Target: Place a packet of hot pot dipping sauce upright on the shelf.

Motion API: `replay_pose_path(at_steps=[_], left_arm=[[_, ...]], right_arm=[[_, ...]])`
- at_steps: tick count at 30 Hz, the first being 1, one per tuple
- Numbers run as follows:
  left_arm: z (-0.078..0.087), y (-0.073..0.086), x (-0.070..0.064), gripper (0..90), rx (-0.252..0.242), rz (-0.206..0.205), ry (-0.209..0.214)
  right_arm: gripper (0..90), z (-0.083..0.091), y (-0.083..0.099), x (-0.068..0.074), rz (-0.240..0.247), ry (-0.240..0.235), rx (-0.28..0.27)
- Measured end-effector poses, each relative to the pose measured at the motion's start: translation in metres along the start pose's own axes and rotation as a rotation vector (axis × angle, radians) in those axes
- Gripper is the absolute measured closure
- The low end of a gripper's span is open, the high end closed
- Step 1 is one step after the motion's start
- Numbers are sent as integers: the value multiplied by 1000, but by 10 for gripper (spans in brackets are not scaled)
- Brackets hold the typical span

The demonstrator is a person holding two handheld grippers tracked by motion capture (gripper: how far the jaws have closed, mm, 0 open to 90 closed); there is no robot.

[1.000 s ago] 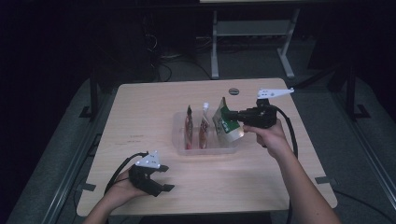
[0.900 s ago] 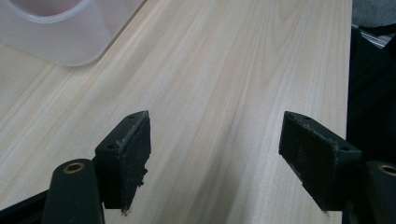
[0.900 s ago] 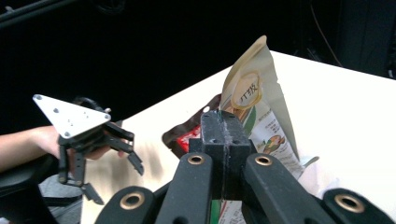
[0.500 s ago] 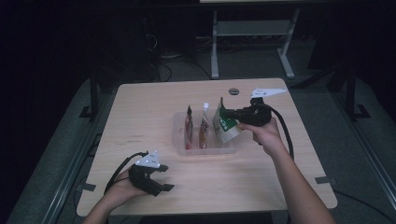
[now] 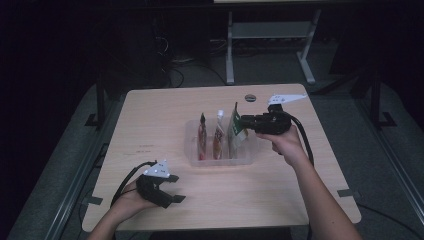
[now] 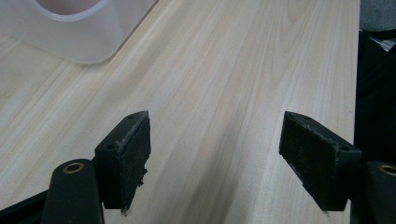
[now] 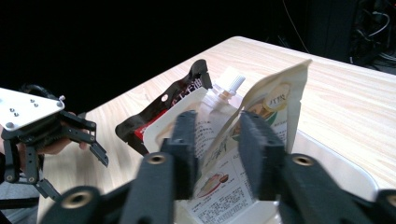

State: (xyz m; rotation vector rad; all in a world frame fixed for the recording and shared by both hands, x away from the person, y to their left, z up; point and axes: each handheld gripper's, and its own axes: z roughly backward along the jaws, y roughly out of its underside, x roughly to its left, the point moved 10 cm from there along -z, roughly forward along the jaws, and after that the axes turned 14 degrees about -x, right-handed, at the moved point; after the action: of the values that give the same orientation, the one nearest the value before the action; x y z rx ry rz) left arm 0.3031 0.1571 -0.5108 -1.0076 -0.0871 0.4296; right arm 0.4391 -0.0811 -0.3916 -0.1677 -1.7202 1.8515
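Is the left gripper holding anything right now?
No: in the left gripper view the left gripper has its jaws spread wide apart, with bare wooden table between them.

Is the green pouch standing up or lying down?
Standing up. The green pouch rises tall out of the clear bin, between the right hand-held gripper's jaws.

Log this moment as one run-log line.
right tool: shut on green pouch, upright in clear bin | left tool: open, idle on table
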Motion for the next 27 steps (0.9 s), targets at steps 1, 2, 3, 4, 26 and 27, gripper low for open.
replay_pose_path(at_steps=[1,2,3,4,26,27], left_arm=[[1,0,1,246,7,-8,-1],[0,-1,1,245,3,-5,-3],[0,-1,2,244,4,-6,-5],[0,-1,2,243,1,-5,-7],[21,5,8,197,-9,-1,-41],[22,6,9,195,-6,-3,-44]], right_arm=[[595,1,0,0,9,8,5],[544,3,0,0,20,20,13],[502,4,1,0,32,30,18],[455,6,1,0,41,38,22],[213,51,30,26,148,88,68],[208,54,33,27,151,95,70]])
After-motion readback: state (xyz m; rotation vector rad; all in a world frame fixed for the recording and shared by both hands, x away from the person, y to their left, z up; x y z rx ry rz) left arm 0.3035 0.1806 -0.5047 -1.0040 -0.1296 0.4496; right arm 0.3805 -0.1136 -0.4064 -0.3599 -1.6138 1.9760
